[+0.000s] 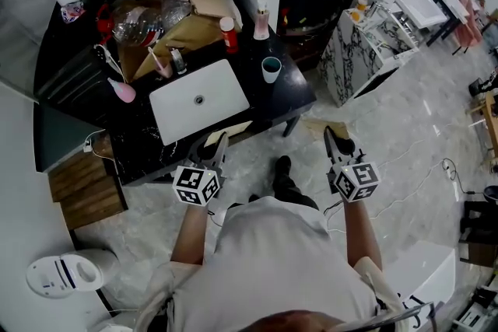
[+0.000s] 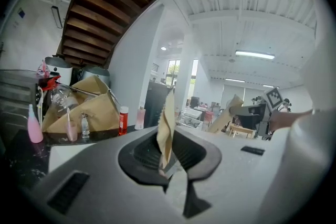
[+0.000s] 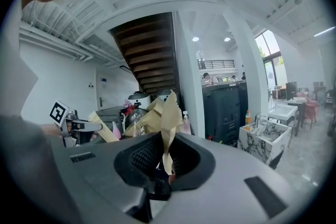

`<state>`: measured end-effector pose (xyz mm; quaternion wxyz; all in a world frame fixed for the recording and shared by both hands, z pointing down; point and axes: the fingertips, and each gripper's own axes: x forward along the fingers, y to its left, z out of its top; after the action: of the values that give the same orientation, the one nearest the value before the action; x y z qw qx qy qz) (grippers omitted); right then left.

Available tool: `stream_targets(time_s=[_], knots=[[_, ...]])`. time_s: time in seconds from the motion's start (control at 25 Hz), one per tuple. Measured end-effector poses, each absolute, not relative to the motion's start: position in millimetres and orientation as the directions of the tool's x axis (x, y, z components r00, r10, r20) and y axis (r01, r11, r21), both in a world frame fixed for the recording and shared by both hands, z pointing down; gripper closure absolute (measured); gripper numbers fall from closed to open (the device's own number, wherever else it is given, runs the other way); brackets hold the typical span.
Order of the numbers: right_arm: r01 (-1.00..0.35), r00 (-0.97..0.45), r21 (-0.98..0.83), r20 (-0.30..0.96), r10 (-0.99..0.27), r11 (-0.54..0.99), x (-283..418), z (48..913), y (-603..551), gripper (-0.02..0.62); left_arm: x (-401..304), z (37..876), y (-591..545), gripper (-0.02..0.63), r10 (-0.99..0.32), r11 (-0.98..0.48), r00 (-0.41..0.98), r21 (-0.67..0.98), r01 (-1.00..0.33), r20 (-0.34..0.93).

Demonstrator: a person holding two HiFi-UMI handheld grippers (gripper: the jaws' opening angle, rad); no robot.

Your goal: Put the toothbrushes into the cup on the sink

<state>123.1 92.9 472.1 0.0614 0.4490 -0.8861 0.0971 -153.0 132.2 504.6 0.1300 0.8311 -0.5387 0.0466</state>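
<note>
Closed and empty, my left gripper [image 1: 219, 141] and right gripper [image 1: 332, 134] hang short of the black counter [image 1: 294, 93]; the small teal cup [image 1: 270, 69] stands well ahead, beside the white rectangular sink [image 1: 214, 111].

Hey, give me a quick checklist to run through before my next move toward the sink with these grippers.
1. Cup upright on the counter, right of the sink: ok.
2. Cup looks empty inside: ok.
3. Left gripper empty, jaws together: ok.
4. Right gripper empty, jaws together: ok.
5. Toothbrushes spotted: cannot tell; the thin pink item behind the sink may be one.
</note>
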Motion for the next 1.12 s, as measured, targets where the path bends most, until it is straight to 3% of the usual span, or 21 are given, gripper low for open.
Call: stream_targets(time_s=[1.12], knots=[[-0.697,-0.707,-0.118,0.279,-0.650,0.708,123.9,504.5,-122.0,0.541,-130.8,519.9,-51.0,0.554,-0.912,-0.256,0.290,0.150,-0.955,0.291]])
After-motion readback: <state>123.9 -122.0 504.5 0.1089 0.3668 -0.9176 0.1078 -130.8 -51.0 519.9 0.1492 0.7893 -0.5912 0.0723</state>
